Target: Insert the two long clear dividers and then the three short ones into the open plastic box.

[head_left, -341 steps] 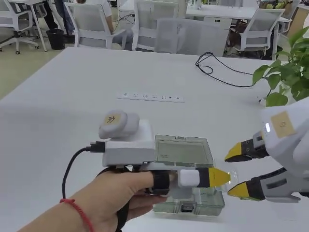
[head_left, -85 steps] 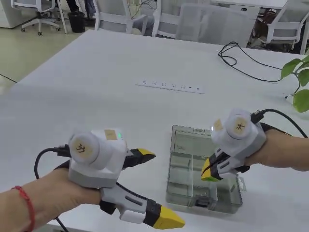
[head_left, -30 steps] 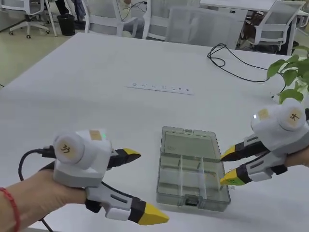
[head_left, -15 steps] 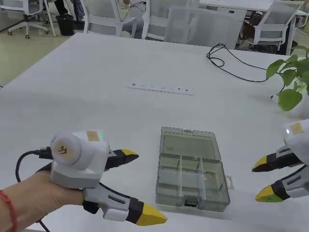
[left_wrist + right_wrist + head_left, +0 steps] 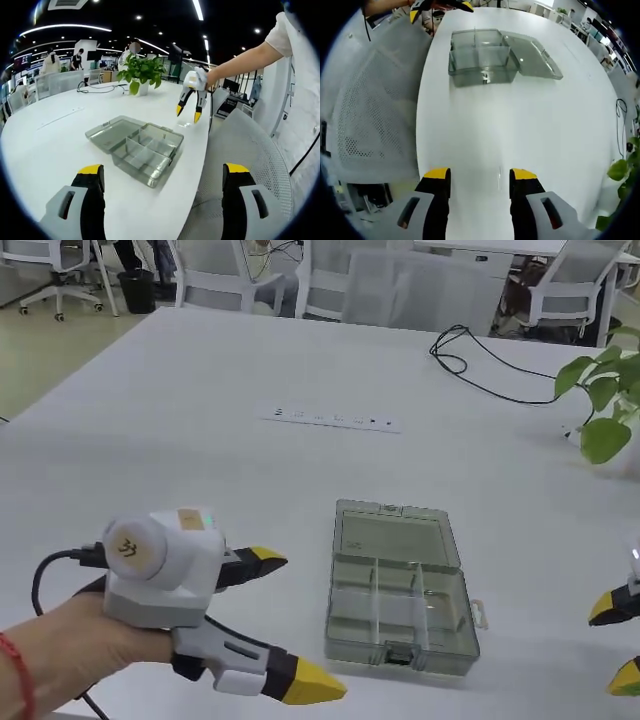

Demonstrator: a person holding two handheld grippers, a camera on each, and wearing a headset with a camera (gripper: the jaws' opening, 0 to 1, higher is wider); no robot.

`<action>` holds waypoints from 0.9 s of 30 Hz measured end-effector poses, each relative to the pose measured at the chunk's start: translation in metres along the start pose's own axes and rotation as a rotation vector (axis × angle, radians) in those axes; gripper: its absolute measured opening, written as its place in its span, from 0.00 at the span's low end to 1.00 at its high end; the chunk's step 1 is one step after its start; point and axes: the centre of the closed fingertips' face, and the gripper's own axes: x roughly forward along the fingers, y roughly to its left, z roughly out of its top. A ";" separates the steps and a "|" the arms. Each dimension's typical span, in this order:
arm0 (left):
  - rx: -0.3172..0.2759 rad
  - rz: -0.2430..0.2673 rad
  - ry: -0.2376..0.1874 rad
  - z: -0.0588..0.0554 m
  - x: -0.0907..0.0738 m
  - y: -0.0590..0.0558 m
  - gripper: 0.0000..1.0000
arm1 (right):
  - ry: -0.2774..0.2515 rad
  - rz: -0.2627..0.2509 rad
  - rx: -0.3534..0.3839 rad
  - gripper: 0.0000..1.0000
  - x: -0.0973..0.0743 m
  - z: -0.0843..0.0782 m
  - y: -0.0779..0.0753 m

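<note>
1 box [image 5: 440, 655] between left gripper [image 5: 300, 625], right gripper [image 5: 612, 645]

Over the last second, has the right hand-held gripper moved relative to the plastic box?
Yes. In the head view the right hand-held gripper has pulled rightward, away from the plastic box, from beside its right wall to the picture's right edge.

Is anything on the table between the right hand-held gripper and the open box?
Nothing visible: bare table lies between the right hand-held gripper and the box. The left hand-held gripper sits beyond the box's far side.
</note>
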 end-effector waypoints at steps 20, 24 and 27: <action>-0.001 0.008 0.014 -0.003 -0.001 0.000 1.00 | 0.075 -0.006 -0.053 0.41 0.019 -0.029 0.001; -0.003 0.008 0.013 -0.003 -0.001 0.001 1.00 | 0.083 -0.008 -0.051 0.38 0.020 -0.029 -0.001; -0.004 0.010 0.016 -0.004 -0.002 0.001 1.00 | 0.085 -0.007 -0.050 0.33 0.020 -0.029 -0.002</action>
